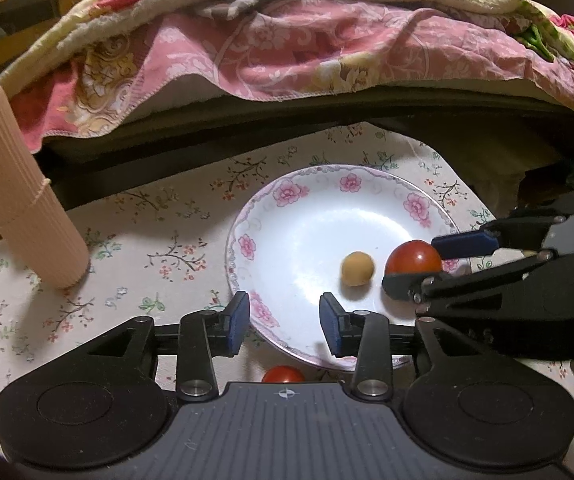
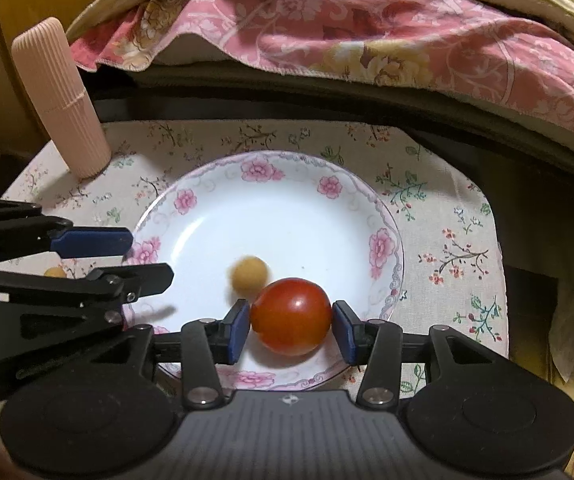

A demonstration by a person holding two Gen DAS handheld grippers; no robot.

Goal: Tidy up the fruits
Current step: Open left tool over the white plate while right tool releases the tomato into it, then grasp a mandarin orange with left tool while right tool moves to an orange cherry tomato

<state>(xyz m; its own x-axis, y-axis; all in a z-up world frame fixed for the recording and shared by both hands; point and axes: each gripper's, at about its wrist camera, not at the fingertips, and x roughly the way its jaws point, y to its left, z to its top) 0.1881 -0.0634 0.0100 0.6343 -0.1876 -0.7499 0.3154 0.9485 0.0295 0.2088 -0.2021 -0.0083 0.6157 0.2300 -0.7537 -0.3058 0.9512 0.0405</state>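
Glossy glazed plate at centre; tomato smooth, shiny; matt printed cloth beneath — ribbed pink roll upper left, dull — quilted blanket above.

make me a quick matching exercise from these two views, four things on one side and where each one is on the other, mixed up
Things:
1. large red tomato
2. small yellow fruit
3. ribbed pink cylinder
4. second red tomato

Places:
A. standing on the floral tablecloth, off the plate
B. between the right gripper fingers, over the plate
C. on the cloth, mostly hidden behind the left gripper body
D. loose in the plate's white well

Pairs: 1-B, 2-D, 3-A, 4-C
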